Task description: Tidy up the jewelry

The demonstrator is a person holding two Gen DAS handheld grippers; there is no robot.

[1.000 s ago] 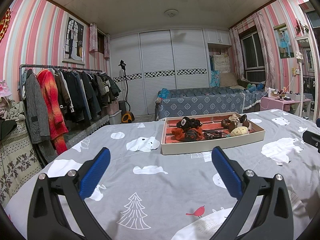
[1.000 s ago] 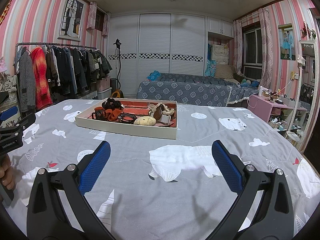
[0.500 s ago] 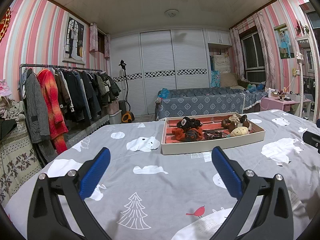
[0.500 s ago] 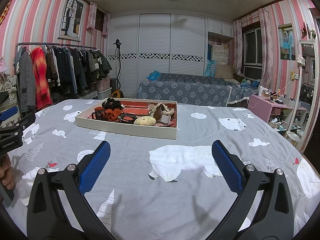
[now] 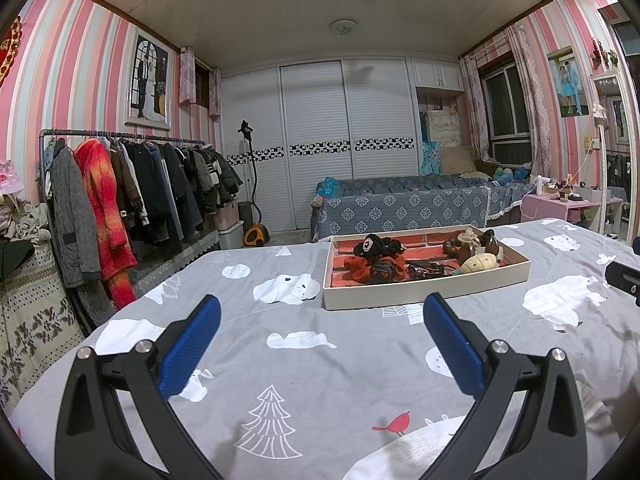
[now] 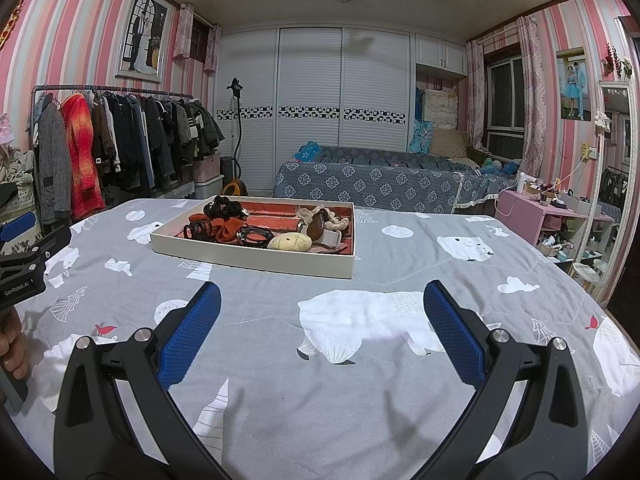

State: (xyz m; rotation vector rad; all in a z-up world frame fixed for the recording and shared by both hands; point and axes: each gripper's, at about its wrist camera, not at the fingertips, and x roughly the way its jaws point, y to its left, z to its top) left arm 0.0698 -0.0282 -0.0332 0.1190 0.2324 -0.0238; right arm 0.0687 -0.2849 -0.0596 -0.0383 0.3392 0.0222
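- My left claw (image 5: 320,336) hangs spread and empty, well short of the tray (image 5: 424,296) on the bed (image 5: 280,360), its gap aimed at the tray's near wall.
- My right claw (image 6: 320,328) is spread too, holding nothing.
- The jewelry (image 6: 256,234) lies heaped inside the tray; whether sorted, I cannot tell.
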